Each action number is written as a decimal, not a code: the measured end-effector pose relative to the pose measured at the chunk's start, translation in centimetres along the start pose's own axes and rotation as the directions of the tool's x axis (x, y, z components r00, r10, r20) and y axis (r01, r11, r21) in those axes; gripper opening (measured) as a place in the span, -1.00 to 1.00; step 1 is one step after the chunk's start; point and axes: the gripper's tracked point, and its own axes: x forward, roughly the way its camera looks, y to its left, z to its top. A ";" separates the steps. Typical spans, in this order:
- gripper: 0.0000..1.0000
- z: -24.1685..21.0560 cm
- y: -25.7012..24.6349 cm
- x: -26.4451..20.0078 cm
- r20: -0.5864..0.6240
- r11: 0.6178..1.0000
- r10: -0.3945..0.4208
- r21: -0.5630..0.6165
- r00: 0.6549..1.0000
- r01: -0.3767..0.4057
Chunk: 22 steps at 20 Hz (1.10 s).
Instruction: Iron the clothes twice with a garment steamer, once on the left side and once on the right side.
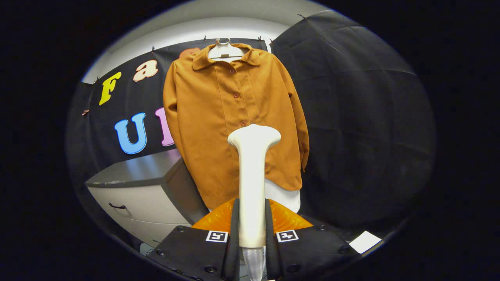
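Booth: black cloth walls behind and to the right of the gripper; a pale band of wall and ceiling above the cloth.

Garment steamer (pixel 252 183): white, held upright between the fingers, its handle rising straight ahead and ending in a wide flat head. The head overlaps the lower front of the shirt in the view; whether it touches the fabric cannot be told.

Gripper (pixel 252 234): both fingers are clamped on the steamer handle, one on each side, with no gap visible. A clear part of the steamer sits below the grip.

Shirt (pixel 230 117): brown, buttoned, long-sleeved, hanging beyond the fingers on a white hanger (pixel 224 50) hooked at the top of the cloth wall. The button line runs almost directly above the steamer head, so the head stands near the middle, slightly right of it.

Step in hand (judgement): lining up for a pass; neither side looks worked yet.

Procedure (judgement): shift the head off the button line onto one front panel, keep it flat to the cloth, and travel in one even vertical stroke. Repeat on the other panel.

Caution: the shirt hangs free and may swing; press lightly. Keep clear of buttons and the hanging sleeves.

Surroundings: a grey-topped drawer cabinet (pixel 144 195) stands left of the fingers, below and beside the shirt hem; a white panel (pixel 283 195) shows just under the hem.
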 end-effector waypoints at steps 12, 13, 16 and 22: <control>-0.41 18.0 1.8 0.6 0.322 0.996 0.092 -0.010 0.942 -0.094; -0.40 19.1 1.7 0.6 0.345 0.995 0.096 -0.008 0.934 -0.099; -0.41 22.0 1.5 1.4 0.400 0.995 0.095 0.000 0.911 -0.104; -0.41 24.6 0.4 5.2 0.428 0.996 0.090 -0.013 0.899 -0.093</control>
